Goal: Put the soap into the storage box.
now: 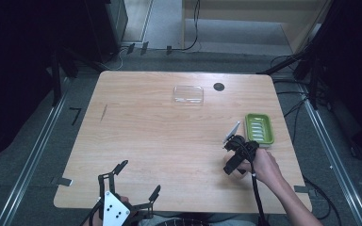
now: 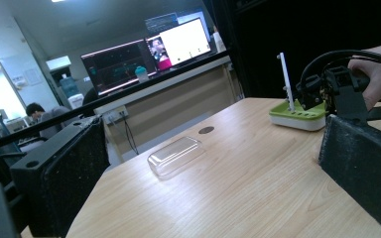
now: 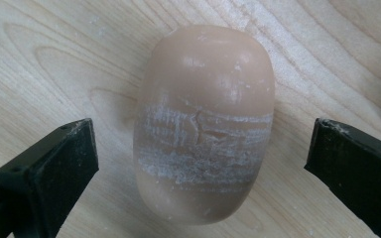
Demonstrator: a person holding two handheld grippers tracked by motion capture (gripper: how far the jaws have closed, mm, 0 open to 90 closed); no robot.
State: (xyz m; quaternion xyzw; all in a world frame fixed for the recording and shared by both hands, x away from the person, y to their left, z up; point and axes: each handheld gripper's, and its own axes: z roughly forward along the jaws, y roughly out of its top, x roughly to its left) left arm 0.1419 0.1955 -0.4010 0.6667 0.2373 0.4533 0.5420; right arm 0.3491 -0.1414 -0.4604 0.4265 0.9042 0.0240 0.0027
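Soap bar (image 3: pixel 203 124) between open right tool (image 3: pixel 201 158) jaws

Along our left gripper (image 2: pixel 213 163), its two black jaws stand wide apart over the wooden bench (image 2: pixel 258 188), with nothing between them. A clear lid (image 2: pixel 174 156) lies flat on the bench ahead, near a dark round hole (image 2: pixel 206 130). Farther right we see a green tray (image 2: pixel 297 115), and just beside it a hand (image 2: pixel 379 77) holding the right gripper (image 2: pixel 330 91).

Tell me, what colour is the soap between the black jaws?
The soap is pinkish beige with whitish scuff streaks; the right gripper view shows it best.
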